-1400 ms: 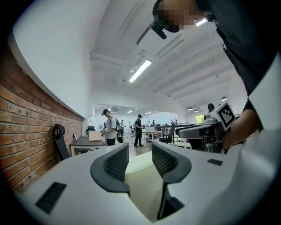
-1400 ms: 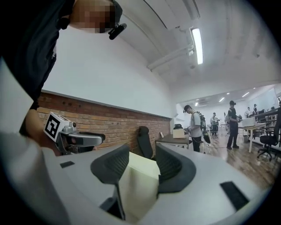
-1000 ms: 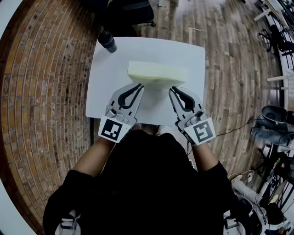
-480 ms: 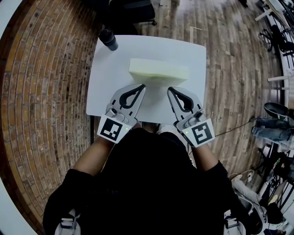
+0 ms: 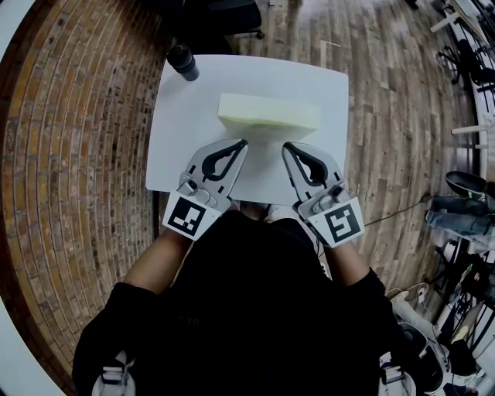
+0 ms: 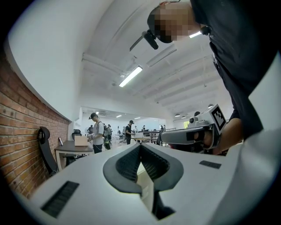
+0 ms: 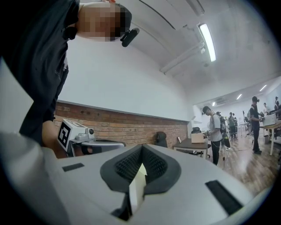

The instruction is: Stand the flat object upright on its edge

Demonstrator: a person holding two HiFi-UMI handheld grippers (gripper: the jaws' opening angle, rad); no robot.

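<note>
A pale yellow slab [image 5: 268,114] rests on the white table [image 5: 182,131], its long side across the view; I cannot tell whether it stands on its edge or lies flat. My left gripper [image 5: 242,143] is shut and empty, its tip just short of the slab's near left side. My right gripper [image 5: 286,146] is also shut and empty, just short of the near right side. In the left gripper view the jaws of the left gripper [image 6: 140,146] meet, with a pale sliver beyond them and the right gripper [image 6: 193,136] alongside. The right gripper view shows the right gripper [image 7: 142,146] likewise.
A dark cylinder [image 5: 183,61] stands at the table's far left corner. Brick floor lies to the left and wooden floor to the right. A dark chair [image 5: 224,19] sits beyond the table. People [image 6: 94,132] stand at desks far off.
Both grippers' tips lay against the slab's near side one second ago; now a thin gap shows between them and it. The slab keeps the same pose.
</note>
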